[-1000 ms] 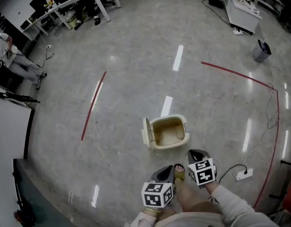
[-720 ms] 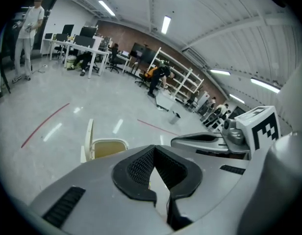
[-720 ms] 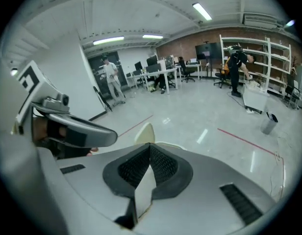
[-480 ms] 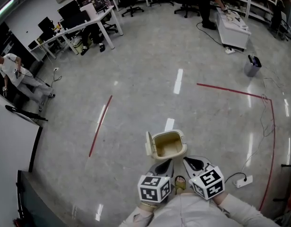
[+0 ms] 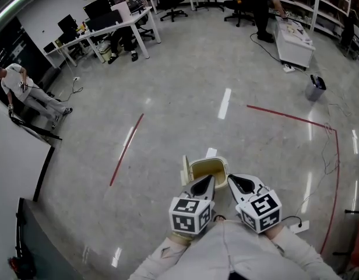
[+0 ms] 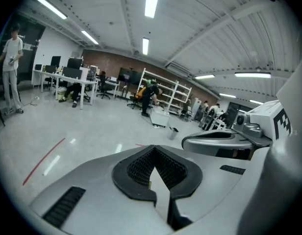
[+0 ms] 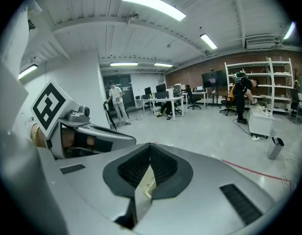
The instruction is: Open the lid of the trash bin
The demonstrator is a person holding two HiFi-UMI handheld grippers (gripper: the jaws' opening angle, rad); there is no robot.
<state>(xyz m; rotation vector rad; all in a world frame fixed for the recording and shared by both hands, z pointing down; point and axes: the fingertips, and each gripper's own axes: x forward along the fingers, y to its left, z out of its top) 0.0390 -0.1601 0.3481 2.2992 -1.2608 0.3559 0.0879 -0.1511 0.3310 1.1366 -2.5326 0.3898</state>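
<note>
In the head view a cream trash bin (image 5: 217,166) stands on the grey floor with its inside showing. Its lid (image 5: 183,171) is swung up at the bin's left side. My left gripper (image 5: 210,178) and right gripper (image 5: 231,179) are side by side in front of my body, above the bin's near rim, tips pointing at it. Both are shut with nothing held. In the left gripper view the left gripper (image 6: 153,152) points out over the room. In the right gripper view a cream sliver shows through the right gripper (image 7: 150,150).
Red tape lines (image 5: 126,147) cross the floor left and right of the bin. A white power strip (image 5: 297,226) with a black cable lies to the right. A grey bucket (image 5: 314,88), a white cart (image 5: 294,40), desks (image 5: 112,25) and people (image 5: 25,92) stand far off.
The head view has tipped up, showing more of the room. Both grippers have risen and drawn together over the bin's near rim. The bin stays open and in place.
</note>
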